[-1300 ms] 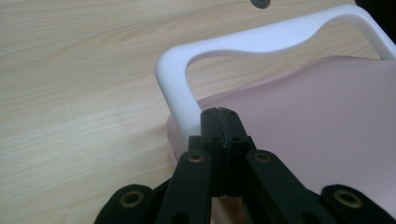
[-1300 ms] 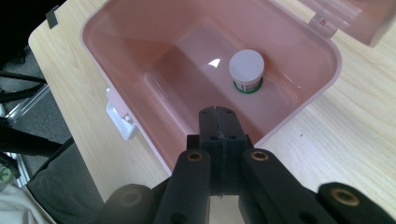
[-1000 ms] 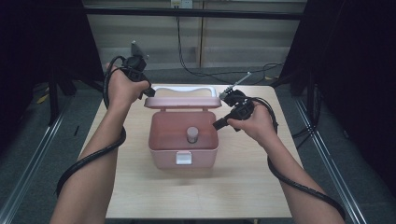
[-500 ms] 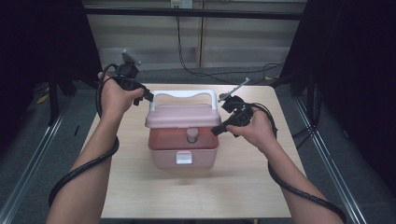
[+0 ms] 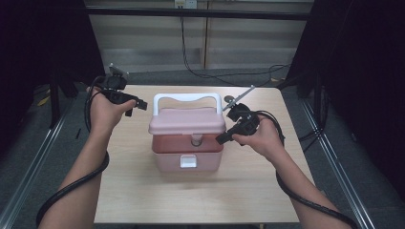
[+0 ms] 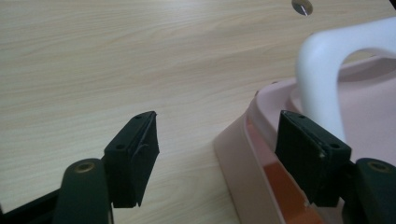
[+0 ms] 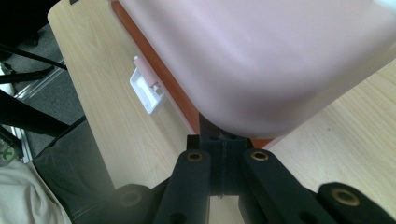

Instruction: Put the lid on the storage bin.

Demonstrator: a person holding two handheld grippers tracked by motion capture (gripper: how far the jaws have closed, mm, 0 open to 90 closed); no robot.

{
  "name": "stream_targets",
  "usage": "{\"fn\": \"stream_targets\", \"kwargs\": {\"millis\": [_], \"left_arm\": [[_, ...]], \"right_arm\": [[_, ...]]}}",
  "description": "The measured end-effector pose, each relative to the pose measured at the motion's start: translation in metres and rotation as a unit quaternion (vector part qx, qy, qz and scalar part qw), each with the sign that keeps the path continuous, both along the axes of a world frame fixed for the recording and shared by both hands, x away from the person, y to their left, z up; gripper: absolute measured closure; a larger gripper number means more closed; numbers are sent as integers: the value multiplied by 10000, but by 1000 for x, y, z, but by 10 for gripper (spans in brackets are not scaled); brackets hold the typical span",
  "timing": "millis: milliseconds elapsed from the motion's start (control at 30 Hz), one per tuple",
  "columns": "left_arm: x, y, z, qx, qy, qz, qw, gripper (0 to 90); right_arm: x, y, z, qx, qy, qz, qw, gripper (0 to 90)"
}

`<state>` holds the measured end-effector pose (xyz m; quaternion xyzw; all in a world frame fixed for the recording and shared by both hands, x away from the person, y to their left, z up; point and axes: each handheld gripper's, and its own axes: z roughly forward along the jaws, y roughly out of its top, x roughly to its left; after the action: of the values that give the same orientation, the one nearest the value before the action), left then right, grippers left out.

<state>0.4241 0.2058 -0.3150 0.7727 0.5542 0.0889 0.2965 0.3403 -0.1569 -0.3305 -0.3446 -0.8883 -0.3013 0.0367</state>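
A pink box [image 5: 187,160] with a white latch [image 5: 187,161] stands mid-table. Its pink lid [image 5: 187,121] with a white handle [image 5: 187,99] lies almost flat on it, and a gap at the front shows a grey knob [image 5: 196,140] inside. My left gripper [image 5: 135,109] hovers off the lid's left side. Its jaws have just been opening, and they stand open [image 6: 217,151] with nothing pressed between them, beside the lid's corner [image 6: 275,116] and handle [image 6: 322,60]. My right gripper [image 5: 220,140] is shut, its tips [image 7: 219,142] tucked under the lid's [image 7: 261,60] right edge by the red rim [image 7: 159,70].
The wooden table [image 5: 143,195] has bare room in front of and beside the box. A small round hole [image 6: 301,5] sits in the tabletop behind the lid. Cables [image 5: 200,71] trail on the floor past the far edge. A metal rail [image 5: 28,176] runs along the left.
The lid has swung down from tilted back to nearly flat on the box. My left gripper let go of it, opened, and moved left and down. The right gripper stayed shut at the box's right side.
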Motion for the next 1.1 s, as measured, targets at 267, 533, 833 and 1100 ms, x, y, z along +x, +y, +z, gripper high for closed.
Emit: {"fn": "stream_targets", "kwargs": {"millis": [267,533,833,1100], "left_arm": [[-10,9,-29,68,145,41,9999,264],[-18,13,-55,77,210,55,9997,249],[-24,12,-72,64,223,-16,9997,245],[-28,15,-85,46,238,-43,9997,242]], "right_arm": [[-8,-6,-6,-22,-5,12,10000,900],[-13,-11,-16,-43,36,15,10000,900],[-16,-13,-28,-179,114,-16,9998,900],[-19,-18,-40,-205,157,-46,9997,860]]}}
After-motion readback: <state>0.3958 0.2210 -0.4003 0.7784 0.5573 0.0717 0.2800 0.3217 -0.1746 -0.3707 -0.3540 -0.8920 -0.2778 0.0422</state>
